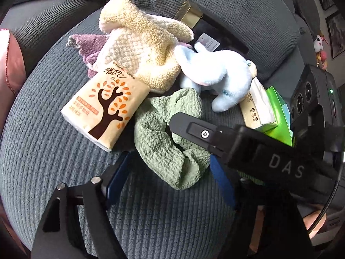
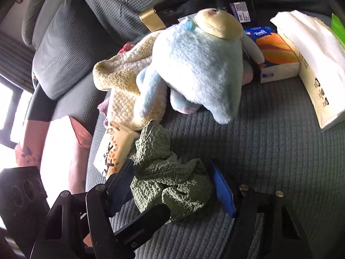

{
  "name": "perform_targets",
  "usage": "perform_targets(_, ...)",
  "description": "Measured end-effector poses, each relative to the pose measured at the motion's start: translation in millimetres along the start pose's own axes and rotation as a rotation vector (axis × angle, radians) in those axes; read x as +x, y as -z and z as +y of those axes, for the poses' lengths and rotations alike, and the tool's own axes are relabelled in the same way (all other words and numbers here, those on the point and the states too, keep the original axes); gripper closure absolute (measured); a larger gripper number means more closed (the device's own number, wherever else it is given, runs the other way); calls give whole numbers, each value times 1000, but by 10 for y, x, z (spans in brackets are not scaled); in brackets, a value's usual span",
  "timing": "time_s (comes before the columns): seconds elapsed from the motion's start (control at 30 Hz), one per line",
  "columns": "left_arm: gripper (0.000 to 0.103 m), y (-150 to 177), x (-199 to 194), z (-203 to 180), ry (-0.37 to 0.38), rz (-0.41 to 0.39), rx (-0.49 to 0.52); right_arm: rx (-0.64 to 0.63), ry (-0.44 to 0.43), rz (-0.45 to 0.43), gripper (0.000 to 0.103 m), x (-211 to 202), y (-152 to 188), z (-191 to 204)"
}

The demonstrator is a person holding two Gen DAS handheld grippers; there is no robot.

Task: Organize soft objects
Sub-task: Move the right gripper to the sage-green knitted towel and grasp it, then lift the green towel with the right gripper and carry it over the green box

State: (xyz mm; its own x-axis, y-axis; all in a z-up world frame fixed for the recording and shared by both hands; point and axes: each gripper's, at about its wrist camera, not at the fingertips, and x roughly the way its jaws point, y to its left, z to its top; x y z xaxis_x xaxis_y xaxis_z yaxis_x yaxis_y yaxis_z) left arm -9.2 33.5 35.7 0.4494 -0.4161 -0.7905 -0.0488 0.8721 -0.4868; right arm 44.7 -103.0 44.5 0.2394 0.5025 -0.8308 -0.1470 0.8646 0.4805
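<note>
Grey ribbed sofa seat was your whole workspace here, with a pile of soft stuff heaped toward the backrest.

Left wrist view: the green cloth was bunched up dead ahead of your left gripper, sitting between its two blue pads. Those jaws were spread. The right-side pad was at the cloth's edge, while the other side had a clear strip of sofa between pad and cloth, so nothing was pinched yet. The bundle ran lengthwise away from you, up toward the tissue pack and the blue plush toy, with the yellow towel behind those. Your right gripper came in from the right edge, one black finger lying over the middle of the cloth.

Right wrist view: same cloth, again straight ahead and between the pads, near the bottom of the picture. Both pads sat right up against the crumpled edges, and honestly I couldn't tell whether they were squeezing or only touching. The left gripper's black finger poked in from the lower left, under the cloth's near edge.

So both hands were on the same rag, neither clearly nearer. I'd guess you only had to close, not reach.
</note>
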Motion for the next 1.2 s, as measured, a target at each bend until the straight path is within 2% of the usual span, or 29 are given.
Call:
perform_targets(0.03,38,-1,0,2,-4,-6,2,-3,-4,2,37,4,0,0)
perform_targets(0.1,39,-5,22,12,4,-1,-5,-10,-32,12,44,26,10,-3)
perform_targets(0.2,43,-3,21,-2,6,-8,4,-11,-40,4,49,25,22,2)
perform_targets(0.3,57,-7,51,-5,37,1,-5,-8,-75,23,57,56,41,-17)
perform_targets(0.37,59,-11,79,4,59,12,-26,-14,-88,26,59,70,51,-19)
perform_targets(0.43,66,-12,54,23,89,11,-44,-5,-112,31,59,79,55,-1)
perform_targets(0.5,69,-3,12,13,113,4,-41,4,-165,55,59,89,69,2)
perform_targets(0.6,71,19,-93,-54,91,-42,2,4,-197,51,59,62,97,39)
perform_targets(0.7,71,45,-189,-104,119,-74,26,2,-217,27,59,-22,115,74)
perform_targets(1.03,71,134,-545,-339,203,-221,139,-79,-218,-154,59,-512,157,257)
perform_targets(1.2,71,152,-658,-456,218,-304,181,-123,-224,-234,59,-715,193,337)
